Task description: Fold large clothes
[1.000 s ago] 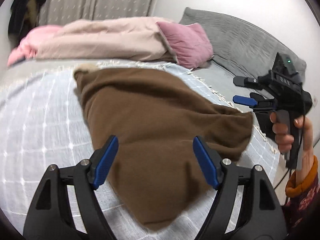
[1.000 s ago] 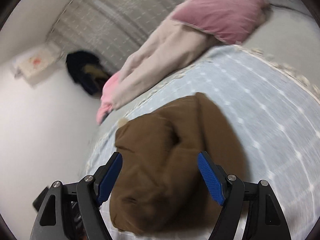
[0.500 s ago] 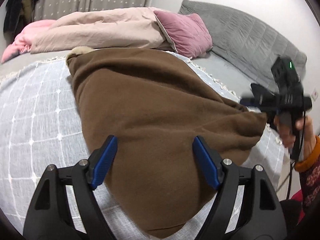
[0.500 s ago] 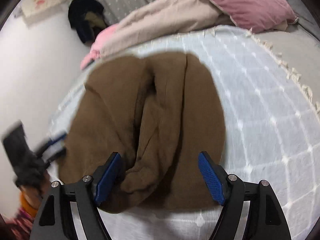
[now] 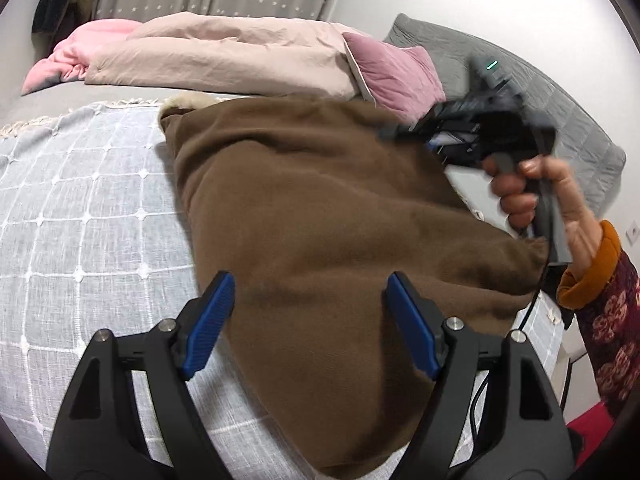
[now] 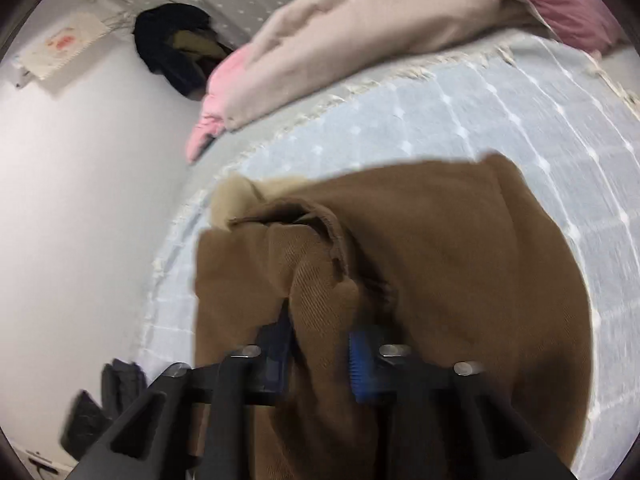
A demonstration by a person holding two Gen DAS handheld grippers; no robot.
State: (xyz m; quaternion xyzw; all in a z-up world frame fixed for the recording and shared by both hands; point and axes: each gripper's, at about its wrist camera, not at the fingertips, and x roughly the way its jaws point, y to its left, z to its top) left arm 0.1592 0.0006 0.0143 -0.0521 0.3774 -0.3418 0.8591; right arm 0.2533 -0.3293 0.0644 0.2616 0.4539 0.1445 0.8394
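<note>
The right gripper's [image 6: 320, 354] fingers [image 6: 360, 360] have just been closing and now pinch a thin fold of the soft brown fleece garment [image 6: 440, 260] near the bed's [image 5: 80, 200] right edge, while the left gripper [image 5: 310, 326] hangs wide open holding nothing, so the cloth could slip out.

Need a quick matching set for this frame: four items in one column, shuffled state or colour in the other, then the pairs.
1. left gripper
2. right gripper
3. brown garment
4. pillow

a. pink
b. jaws wide, nothing between the pads
c. lies on the checked blanket
d. just closed, pinching a brown fold

Pairs: 1-b, 2-d, 3-c, 4-a
</note>
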